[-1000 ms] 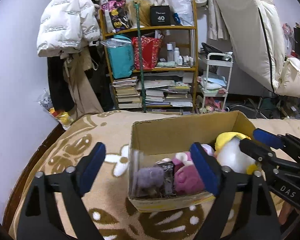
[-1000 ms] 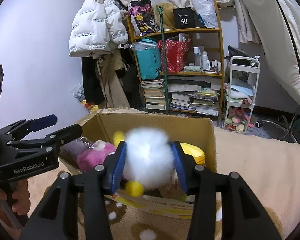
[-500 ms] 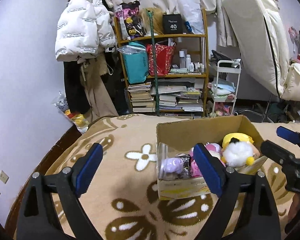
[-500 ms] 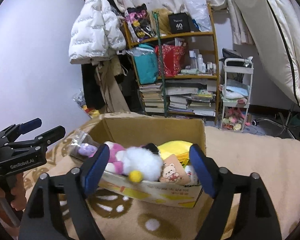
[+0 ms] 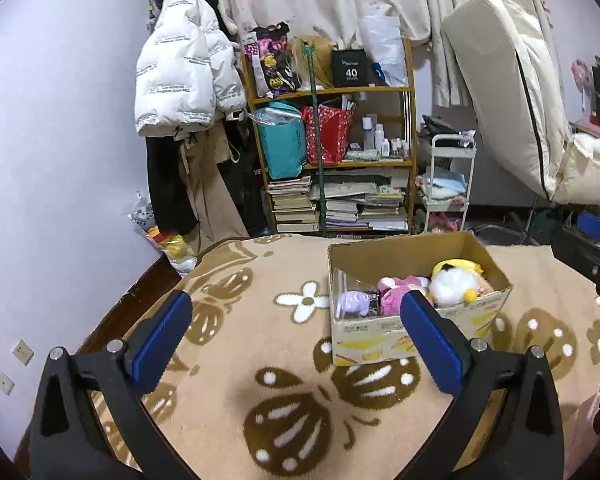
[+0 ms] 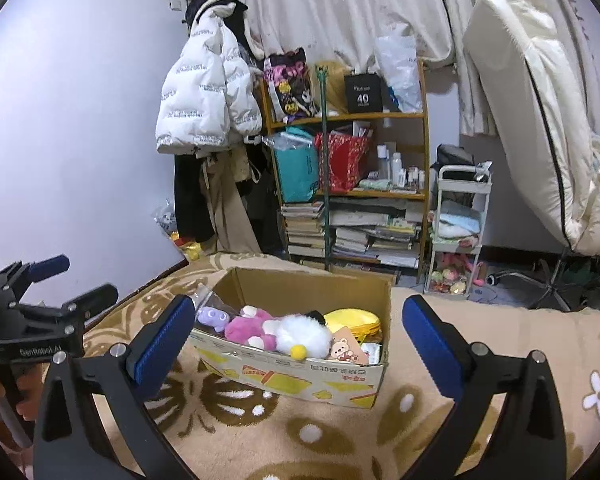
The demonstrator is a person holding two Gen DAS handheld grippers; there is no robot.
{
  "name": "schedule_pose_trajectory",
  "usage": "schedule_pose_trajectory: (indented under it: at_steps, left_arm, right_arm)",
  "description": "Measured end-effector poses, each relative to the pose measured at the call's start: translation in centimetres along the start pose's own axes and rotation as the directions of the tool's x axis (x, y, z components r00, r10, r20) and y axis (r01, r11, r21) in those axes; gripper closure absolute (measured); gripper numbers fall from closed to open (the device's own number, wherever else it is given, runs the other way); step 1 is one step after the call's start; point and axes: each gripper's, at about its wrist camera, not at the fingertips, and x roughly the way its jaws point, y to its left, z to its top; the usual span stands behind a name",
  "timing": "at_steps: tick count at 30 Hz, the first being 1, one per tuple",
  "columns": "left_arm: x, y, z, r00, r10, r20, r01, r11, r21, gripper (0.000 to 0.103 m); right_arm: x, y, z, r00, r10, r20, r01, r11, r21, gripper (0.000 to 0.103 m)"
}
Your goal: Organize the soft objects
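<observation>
Blanket [image 6: 500, 352]; bookshelf [image 6: 348, 184] behind box [image 6: 300, 376].

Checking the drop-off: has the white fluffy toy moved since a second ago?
Yes. It has left the right tool, whose jaws are opening with nothing between them, and now lies in the cardboard box, the white fluffy toy beside the pink plush.

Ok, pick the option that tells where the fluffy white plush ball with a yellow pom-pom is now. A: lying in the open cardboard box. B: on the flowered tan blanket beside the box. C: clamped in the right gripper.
A: the fluffy white plush ball lies among the other toys inside the open cardboard box.
</observation>
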Motion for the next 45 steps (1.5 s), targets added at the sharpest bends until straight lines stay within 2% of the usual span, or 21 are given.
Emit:
schedule_pose_trajectory:
  at_steps: [6,16,20,25,31,33,38,45]
  left_arm:
    - [-3.9,0.6,0.6,0.999,-0.025,0.035,0.027,0.999,-0.034,0.000]
    - [-7.8,0.5,0.7,0.995,0.003,0.105,0.000,1.000,-0.020,0.000]
    - [-7.8,0.5,-0.2,0.995,0.005,0.098,-0.002,1.000,-0.031,0.000]
    - [-7.4,1.0,-1.7,0.991,0.036,0.130,-0.026,0.996,-0.081,0.000]
    - [-5.1,1.8,-3.9,0.995,0.022,0.094,-0.010,0.992,-0.124,0.000]
    - [-4.6,1.6,-4.4,0.996,0.010,0.086,-0.001,0.995,-0.103,0.000]
    - [-4.8,0.1,-4.9,0.993,0.032,0.112,-0.029,0.999,-0.027,0.000]
    - [-5.3,-1.0,-5.2,0.990,0.022,0.142,-0.024,1.000,0.010,0.000]
  right_arm:
    - [-3.5,0.1,0.9,0.999,0.000,0.045,-0.001,1.000,0.013,0.000]
    - [-7.3,0.0,1.1,0.996,-0.013,0.086,0.012,1.000,0.012,0.000]
    - [-8.1,-0.1,0.5,0.996,-0.007,0.091,0.006,1.000,0.016,0.000]
    - [-8.3,0.2,-0.2,0.994,-0.016,0.110,0.017,1.000,-0.008,0.000]
    - [-7.2,0.4,-2.3,0.993,-0.026,0.115,0.033,0.998,-0.059,0.000]
    - [-6.8,0.3,-3.2,0.993,-0.027,0.115,0.035,0.997,-0.071,0.000]
    - [-6.4,0.1,-3.6,0.993,-0.008,0.120,0.016,0.998,-0.068,0.000]
    - [-5.8,-0.5,-3.9,0.995,-0.023,0.099,0.027,0.999,-0.036,0.000]
